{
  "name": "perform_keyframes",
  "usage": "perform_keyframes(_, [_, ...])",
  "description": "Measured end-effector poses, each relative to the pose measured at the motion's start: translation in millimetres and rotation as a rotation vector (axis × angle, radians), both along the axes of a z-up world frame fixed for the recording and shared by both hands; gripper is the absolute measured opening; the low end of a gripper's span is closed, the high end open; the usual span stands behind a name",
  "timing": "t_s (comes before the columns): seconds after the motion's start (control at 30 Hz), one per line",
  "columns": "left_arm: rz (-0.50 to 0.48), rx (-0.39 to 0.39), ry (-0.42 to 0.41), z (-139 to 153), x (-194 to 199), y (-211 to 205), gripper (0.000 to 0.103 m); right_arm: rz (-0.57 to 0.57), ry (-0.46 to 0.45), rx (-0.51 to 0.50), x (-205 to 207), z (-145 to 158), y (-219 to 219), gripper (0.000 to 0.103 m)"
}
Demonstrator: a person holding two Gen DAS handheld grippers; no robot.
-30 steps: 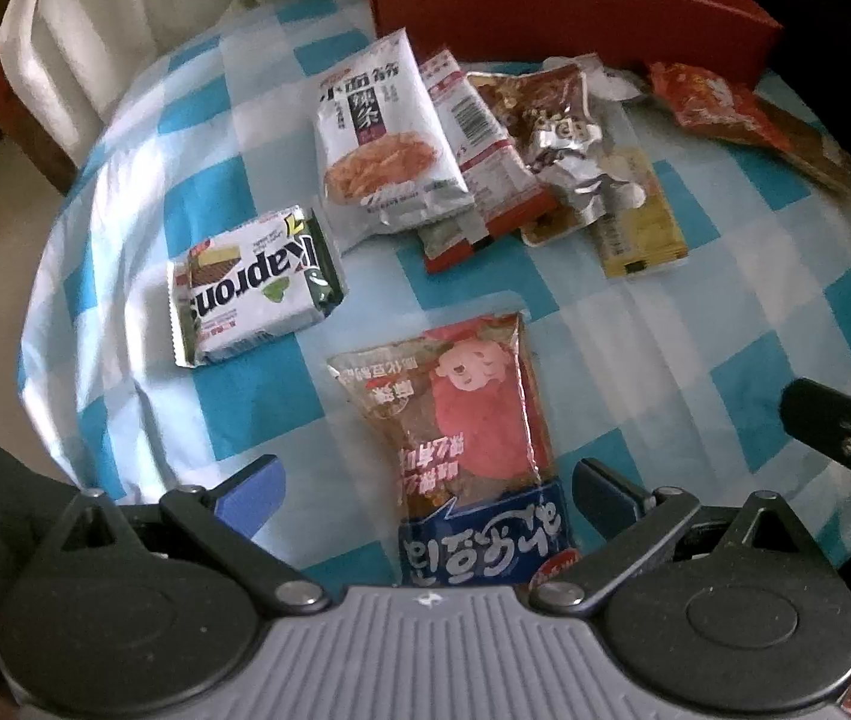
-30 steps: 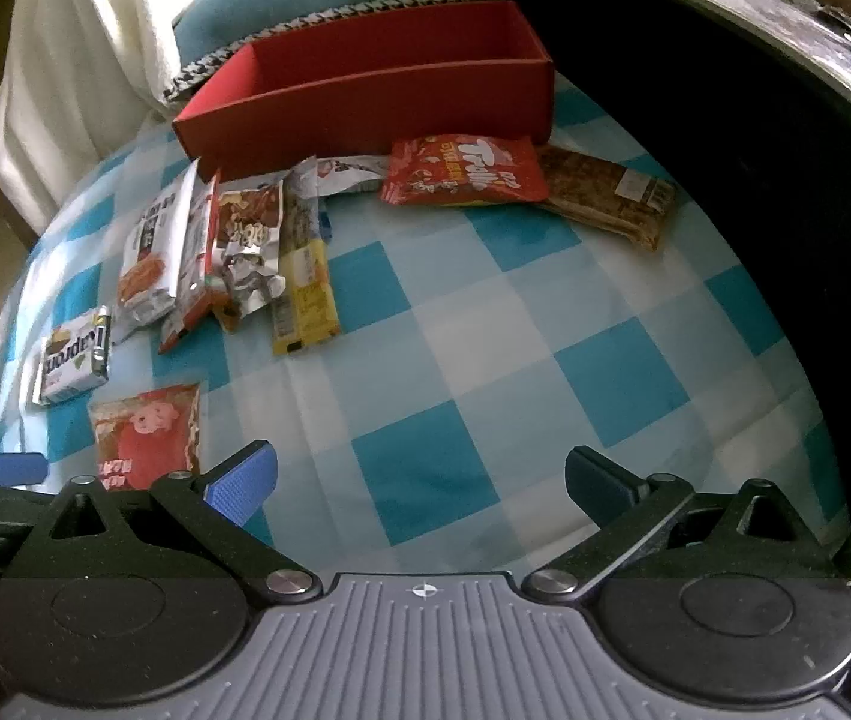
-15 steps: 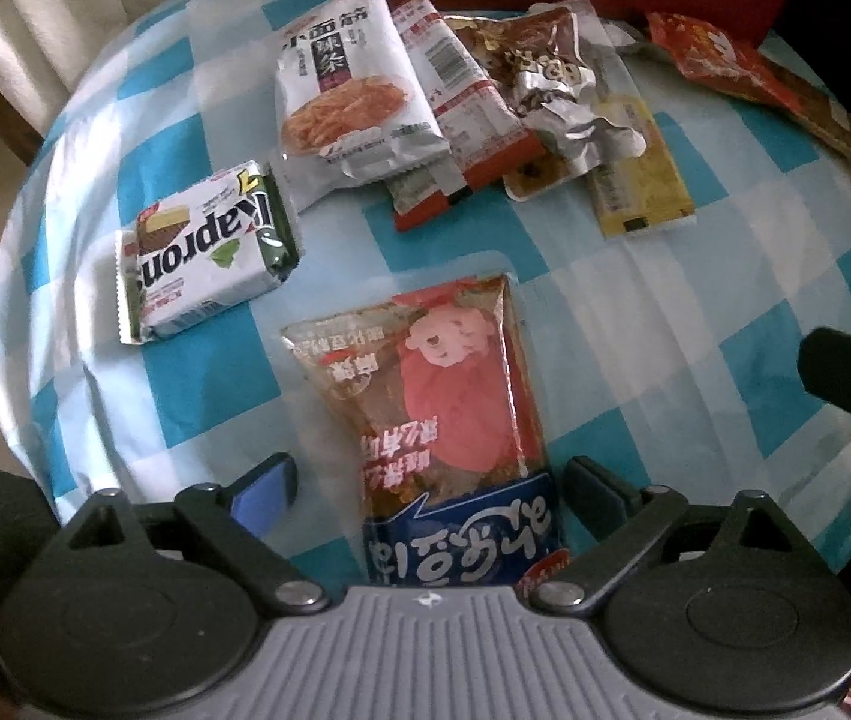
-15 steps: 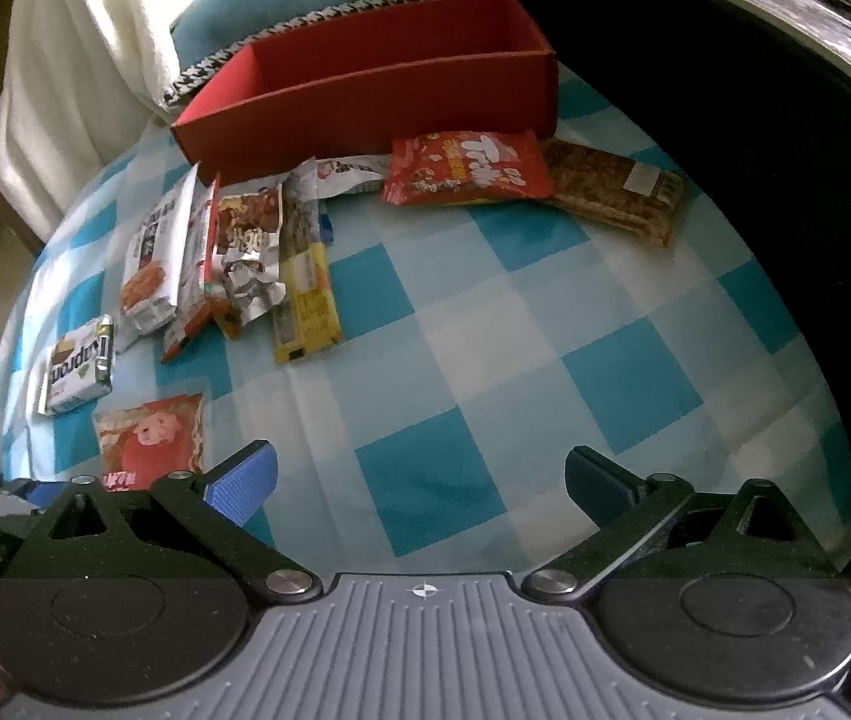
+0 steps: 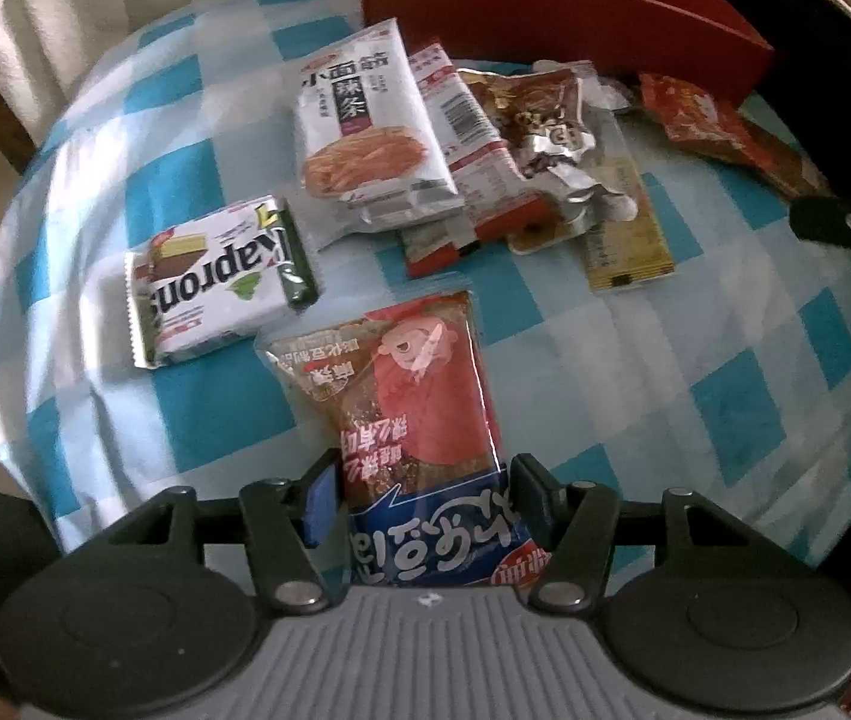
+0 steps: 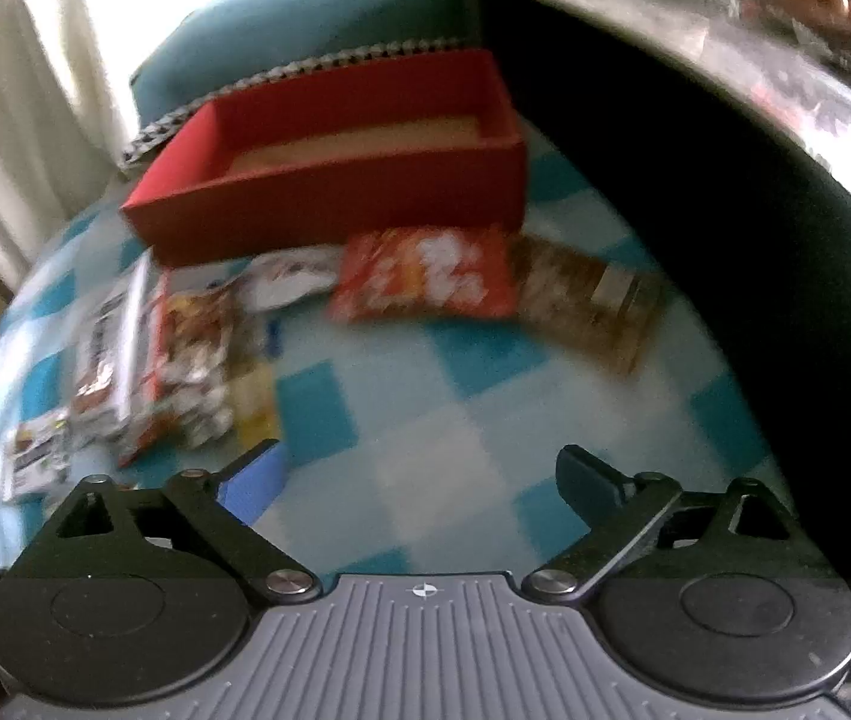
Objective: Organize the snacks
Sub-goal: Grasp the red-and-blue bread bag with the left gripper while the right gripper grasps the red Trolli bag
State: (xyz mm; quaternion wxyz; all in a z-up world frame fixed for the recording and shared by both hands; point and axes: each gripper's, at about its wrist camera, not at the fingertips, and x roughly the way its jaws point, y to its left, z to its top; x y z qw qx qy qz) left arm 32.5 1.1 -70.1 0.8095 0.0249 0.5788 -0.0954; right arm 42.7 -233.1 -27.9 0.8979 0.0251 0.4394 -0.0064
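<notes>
Left wrist view
Left gripper (image 5: 422, 495): jaws closing in on the red-and-blue snack bag (image 5: 407, 414), pads pressing its lower sides
Bag spot: lying on the checked cloth (image 5: 635, 372), well in front of the red box (image 5: 569, 30)
Wafer pack (image 5: 215, 288): sitting just left of the bag

Right wrist view
Right gripper (image 6: 419, 480): jaws wide but closing a bit, gripping nothing, hovering over the cloth
Red box (image 6: 335, 192): sitting beyond it, blurry snacks lying in front

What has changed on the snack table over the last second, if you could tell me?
The left gripper has gone from wide open to closing on the red and blue snack packet, its fingers now at the packet's edges. The right gripper has shifted toward the red box, jaws apart with nothing between them, just beginning to close. The other snacks, the box and the checked cloth lie as before.
</notes>
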Motion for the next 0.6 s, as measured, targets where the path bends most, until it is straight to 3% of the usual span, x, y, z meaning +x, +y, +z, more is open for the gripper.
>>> perform_keyframes(0.1, [-0.014,-0.017,0.011,2,1,-3,0.053,0.181,-0.023,-0.172,23,5,0,0.098])
perform_keyframes(0.27, [-0.028,-0.017,0.015,1,6,-9,0.053,0.445,0.003,-0.298,69,5,-2,0.098])
perform_keyframes(0.4, [-0.033,-0.017,0.011,1,10,-10,0.054,0.576,0.112,-0.248,116,-13,0,0.098])
perform_keyframes(0.6, [-0.035,-0.014,0.010,1,17,-12,0.055,0.612,0.185,-0.135,135,-38,5,0.099])
